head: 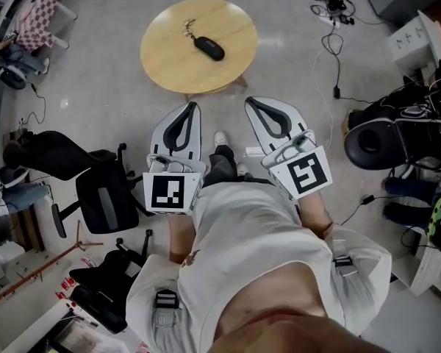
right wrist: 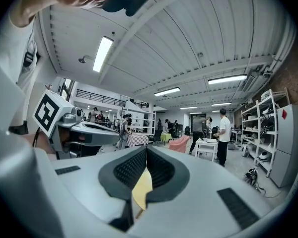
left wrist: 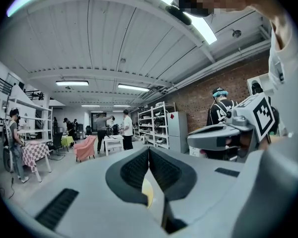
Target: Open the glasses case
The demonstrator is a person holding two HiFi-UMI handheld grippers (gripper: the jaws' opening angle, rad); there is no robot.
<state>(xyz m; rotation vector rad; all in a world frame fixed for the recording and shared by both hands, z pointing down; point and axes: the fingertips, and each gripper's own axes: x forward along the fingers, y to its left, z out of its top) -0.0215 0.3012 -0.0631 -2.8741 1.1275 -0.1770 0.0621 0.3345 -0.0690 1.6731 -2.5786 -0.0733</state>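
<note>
The black glasses case [head: 208,48] lies closed on the round wooden table [head: 169,57], seen in the head view. A small keyring [head: 189,28] lies just beyond it. My left gripper [head: 194,105] and right gripper [head: 248,101] are held level side by side, short of the table's near edge and apart from the case. The left gripper [left wrist: 149,148] has its pads pressed together with nothing between them. The right gripper [right wrist: 146,148] is shut and empty in the same way. Below each pair of jaws a sliver of the yellow tabletop shows; the case is hidden in both gripper views.
Black office chairs [head: 95,190] stand on the floor to my left, and a black round-backed chair [head: 375,142] to my right. Cables [head: 331,43] trail over the floor beyond the table. Shelves [left wrist: 156,125] and several people stand far off across the room.
</note>
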